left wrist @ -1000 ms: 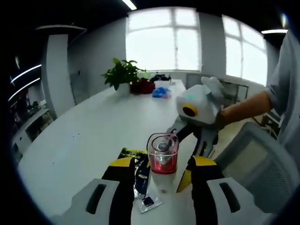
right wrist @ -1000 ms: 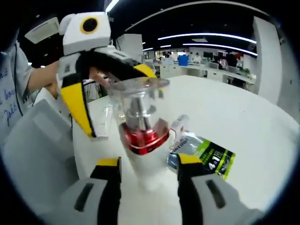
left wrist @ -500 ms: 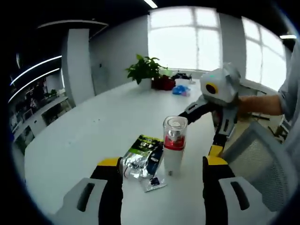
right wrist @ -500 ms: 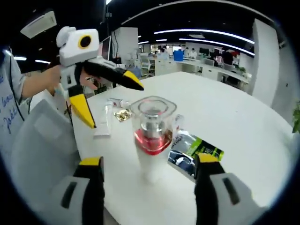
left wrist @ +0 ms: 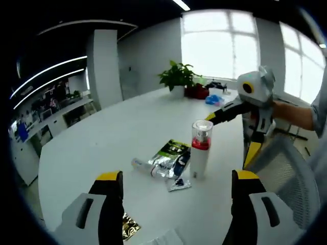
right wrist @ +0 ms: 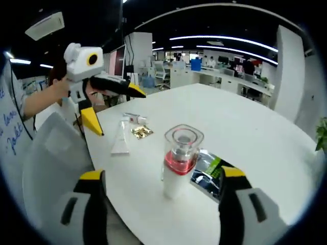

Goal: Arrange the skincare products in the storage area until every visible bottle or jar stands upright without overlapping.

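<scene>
A white bottle [left wrist: 200, 149] with a red band and a clear cap stands upright on the white table [left wrist: 102, 138]. It touches a green and silver sachet [left wrist: 170, 158] lying flat beside it. My left gripper [left wrist: 176, 178] is open, well short of the bottle, nothing between its jaws. In the right gripper view the same bottle [right wrist: 179, 161] stands ahead of my open right gripper [right wrist: 162, 174], with the sachet [right wrist: 209, 171] behind it. The left gripper [right wrist: 116, 108] hangs open at the upper left. The right gripper [left wrist: 232, 135] is open, just right of the bottle.
A white tube [right wrist: 121, 140], a gold sachet [right wrist: 141, 132] and a small tube [right wrist: 134, 118] lie near the table edge. A grey chair [left wrist: 286, 173] stands at the edge. A potted plant [left wrist: 179, 76] and a blue item [left wrist: 213, 99] sit at the far end.
Both grippers have pulled back from the bottle and their jaws stand wider apart. The bottle stays upright in the same place by the sachet.
</scene>
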`<state>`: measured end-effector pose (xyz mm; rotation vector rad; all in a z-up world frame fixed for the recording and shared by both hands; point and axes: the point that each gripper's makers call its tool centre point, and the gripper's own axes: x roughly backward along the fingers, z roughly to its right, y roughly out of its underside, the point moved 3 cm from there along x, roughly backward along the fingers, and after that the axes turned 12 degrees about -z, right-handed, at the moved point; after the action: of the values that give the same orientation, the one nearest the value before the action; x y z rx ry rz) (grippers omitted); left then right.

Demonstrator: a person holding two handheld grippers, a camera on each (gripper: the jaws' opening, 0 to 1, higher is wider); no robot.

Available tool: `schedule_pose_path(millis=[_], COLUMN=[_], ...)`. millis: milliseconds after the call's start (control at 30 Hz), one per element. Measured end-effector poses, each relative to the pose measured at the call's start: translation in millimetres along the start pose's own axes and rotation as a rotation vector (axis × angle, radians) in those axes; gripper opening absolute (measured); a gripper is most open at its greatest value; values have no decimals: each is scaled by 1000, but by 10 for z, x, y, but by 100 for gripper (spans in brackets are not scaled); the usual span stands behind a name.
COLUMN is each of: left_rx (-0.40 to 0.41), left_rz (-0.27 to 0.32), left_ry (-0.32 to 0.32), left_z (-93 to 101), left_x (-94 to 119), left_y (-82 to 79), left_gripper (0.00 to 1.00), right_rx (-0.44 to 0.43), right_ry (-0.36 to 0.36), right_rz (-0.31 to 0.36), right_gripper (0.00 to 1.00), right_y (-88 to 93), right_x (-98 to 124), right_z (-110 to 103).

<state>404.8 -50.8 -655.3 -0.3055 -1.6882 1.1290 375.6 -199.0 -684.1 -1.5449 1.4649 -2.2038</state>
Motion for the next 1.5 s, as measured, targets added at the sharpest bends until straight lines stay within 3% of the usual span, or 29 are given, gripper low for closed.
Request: schedule_pose_path(millis=[433,700,933,1333,1500], left_rx=[62,67,64,20,-44], left_rz=[-18,-58,-85,-186,-263], left_ry=[-93,-144,-171,-160,-124], left_z=[-142,-227,-251,-310,-351], left_x=[294,444,523,540,528], left_y=[256,415,548,814,970], left_gripper=[97,97,97,97,97], right_rx=[15,21,-1,-56,-59], right_ry=[25,54,27,-4,35], right_rz=[-23,-13,-19,-31,-39], right_gripper=[100,100,100,100,100], right_y=[32,25,51,28,5], right_x=[95,150,188,134,146], right_z=[-43,8,-28,-73,-55])
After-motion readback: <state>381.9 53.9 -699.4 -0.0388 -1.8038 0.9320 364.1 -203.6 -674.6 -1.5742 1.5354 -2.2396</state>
